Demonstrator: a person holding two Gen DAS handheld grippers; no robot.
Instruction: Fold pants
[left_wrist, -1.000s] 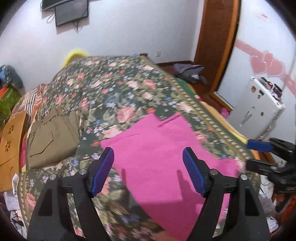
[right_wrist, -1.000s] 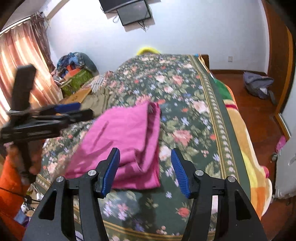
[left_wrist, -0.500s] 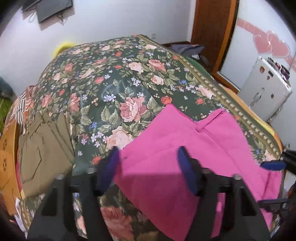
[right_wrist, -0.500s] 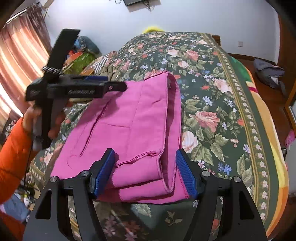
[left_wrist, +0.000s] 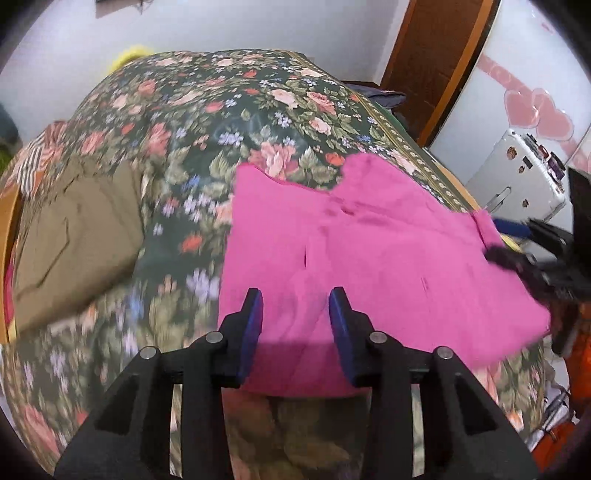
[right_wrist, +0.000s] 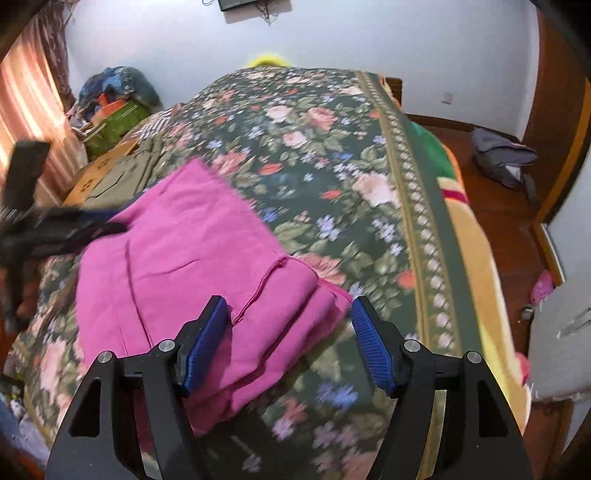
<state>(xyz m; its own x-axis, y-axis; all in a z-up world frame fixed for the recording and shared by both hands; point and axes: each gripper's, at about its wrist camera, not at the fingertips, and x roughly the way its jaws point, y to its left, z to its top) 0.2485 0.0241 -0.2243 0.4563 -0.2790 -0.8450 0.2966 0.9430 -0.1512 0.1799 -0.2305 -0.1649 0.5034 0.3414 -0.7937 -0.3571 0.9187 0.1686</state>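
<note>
The pink pants (left_wrist: 369, 251) lie partly folded on the near end of the flowered bedspread (left_wrist: 229, 110); both the left gripper (left_wrist: 295, 314) and the right gripper (right_wrist: 288, 325) stand apart over the near edge, holding nothing; a shallow pinch could catch only the top layer, so the soft, matte fabric slides and the stacked fold at the right spills open.

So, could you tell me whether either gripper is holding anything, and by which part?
Nothing is held: the left gripper and right gripper both stand open over the near edge of the folded pink fabric pants.
</note>
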